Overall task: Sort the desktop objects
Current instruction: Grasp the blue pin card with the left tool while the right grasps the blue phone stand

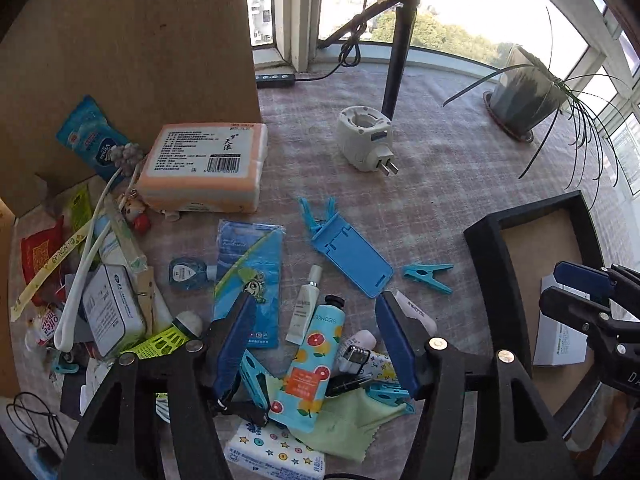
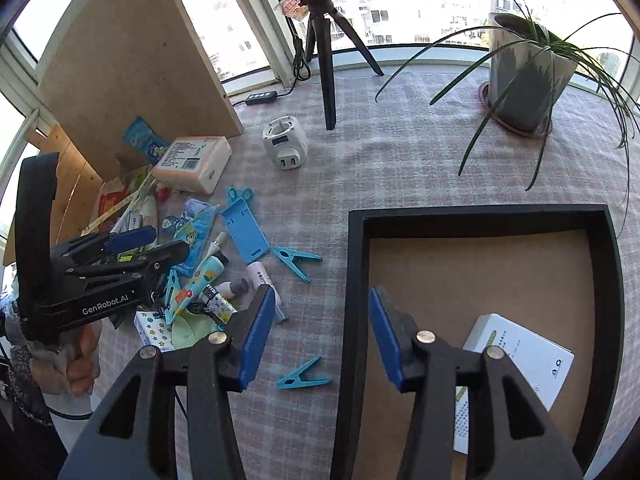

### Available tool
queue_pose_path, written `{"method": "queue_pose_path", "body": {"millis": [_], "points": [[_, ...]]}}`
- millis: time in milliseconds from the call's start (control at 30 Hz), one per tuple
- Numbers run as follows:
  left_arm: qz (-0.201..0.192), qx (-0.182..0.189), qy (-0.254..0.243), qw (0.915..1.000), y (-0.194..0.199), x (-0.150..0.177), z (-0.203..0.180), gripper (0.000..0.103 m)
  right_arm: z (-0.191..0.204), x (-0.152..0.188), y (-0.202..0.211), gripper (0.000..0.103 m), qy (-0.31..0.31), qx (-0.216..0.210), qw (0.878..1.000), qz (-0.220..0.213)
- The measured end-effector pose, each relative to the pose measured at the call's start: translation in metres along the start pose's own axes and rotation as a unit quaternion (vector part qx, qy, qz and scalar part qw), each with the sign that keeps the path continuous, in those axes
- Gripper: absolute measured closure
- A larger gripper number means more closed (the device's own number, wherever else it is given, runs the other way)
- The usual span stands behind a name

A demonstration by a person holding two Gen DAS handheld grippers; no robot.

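My left gripper hangs open over a pile of small items, with a fruit-patterned hand cream tube lying on the table between its blue pads, untouched. Around it lie a small white tube, a green cloth, a blue phone stand and a blue clothes peg. My right gripper is open and empty above the left wall of a black tray, which holds a white box. A second blue peg lies just below its left finger.
A white plug adapter and an orange tissue pack lie further back. A brown board leans at the left, a tripod stands at the back, and a potted plant sits at the back right. A hand holds the left gripper.
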State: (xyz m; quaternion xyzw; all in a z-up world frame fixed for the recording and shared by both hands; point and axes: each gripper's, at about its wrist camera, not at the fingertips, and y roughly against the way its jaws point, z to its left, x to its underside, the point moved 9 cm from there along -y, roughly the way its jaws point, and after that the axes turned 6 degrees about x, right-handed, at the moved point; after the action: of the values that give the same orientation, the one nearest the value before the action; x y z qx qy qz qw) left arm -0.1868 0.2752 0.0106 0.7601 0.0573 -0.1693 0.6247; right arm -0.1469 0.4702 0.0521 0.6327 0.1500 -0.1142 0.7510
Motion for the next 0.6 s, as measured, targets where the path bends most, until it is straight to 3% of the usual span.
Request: {"method": "queue_pose_path", "body": {"millis": [233,467,600], "points": [[0.037,-0.022,0.036,0.9984,-0.037,0.007,0.038,0.043,0.055,-0.016,-0.064,0.055,0.055,-0.001,0.998,0.039],[0.055,-0.026,0.050,0.9969,-0.057,0.011,0.048,0.040,0.070,-0.026,-0.100,0.055,0.075,0.009,0.995,0.061],[0.059,-0.030,0.045,0.9968,-0.064,0.011,0.047,0.037,0.075,-0.029,-0.112,0.046,0.089,0.013,0.994,0.068]]}}
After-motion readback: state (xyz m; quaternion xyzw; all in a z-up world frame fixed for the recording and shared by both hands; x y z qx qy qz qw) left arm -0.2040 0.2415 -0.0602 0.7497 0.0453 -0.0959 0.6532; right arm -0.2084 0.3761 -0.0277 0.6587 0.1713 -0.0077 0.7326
